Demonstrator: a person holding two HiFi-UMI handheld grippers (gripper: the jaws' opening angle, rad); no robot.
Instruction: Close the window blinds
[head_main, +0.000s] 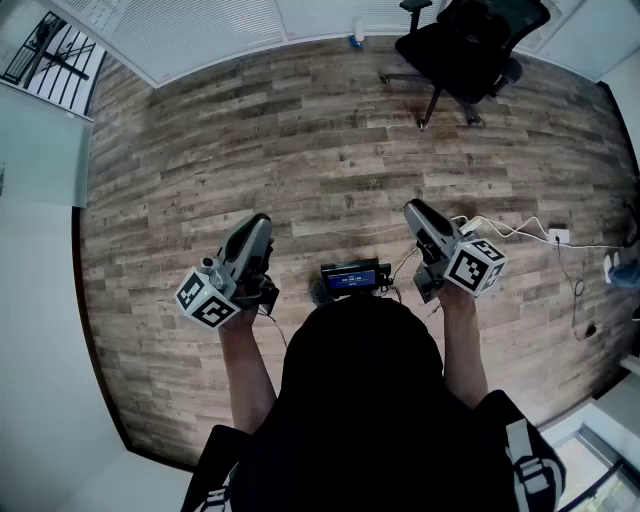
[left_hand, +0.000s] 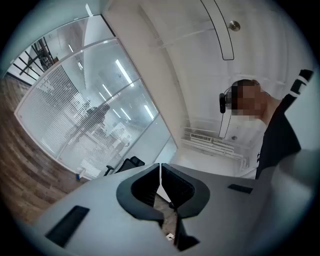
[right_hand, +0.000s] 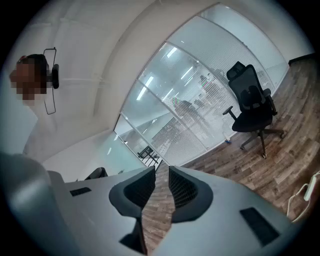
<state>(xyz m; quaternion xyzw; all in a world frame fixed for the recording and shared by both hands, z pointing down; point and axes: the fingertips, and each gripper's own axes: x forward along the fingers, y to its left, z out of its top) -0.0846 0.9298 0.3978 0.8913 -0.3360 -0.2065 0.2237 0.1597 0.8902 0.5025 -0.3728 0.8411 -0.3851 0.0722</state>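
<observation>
Wood-plank floor (head_main: 330, 140) fills the middle of the room, with a glazed wall along the far side and the window blinds (head_main: 200, 30) hanging over its lower part; a black office chair (head_main: 470, 50) stands at the far right, just in front of that wall, and a white cable (head_main: 520, 228) trails across the floor at the right; the person stands near the middle of the floor, well apart from the blinds, with both arms held out in front; the left hand-held gripper (head_main: 262, 222) has its jaws pressed together with nothing between them, and it points slightly upward toward the glazing; the right hand-held gripper (head_main: 412, 208) has its jaws a narrow gap apart, empty, with only floor showing through the gap; neither one touches the blinds, and no cord or wand can be made out in any view; the slats show as fine horizontal lines with shapes visible through them, so they seem not fully shut, though their tilt is too small to tell for sure; by my reading the task has hardly begun: the approach to the far wall, finding the control and working it are all left to do.
</observation>
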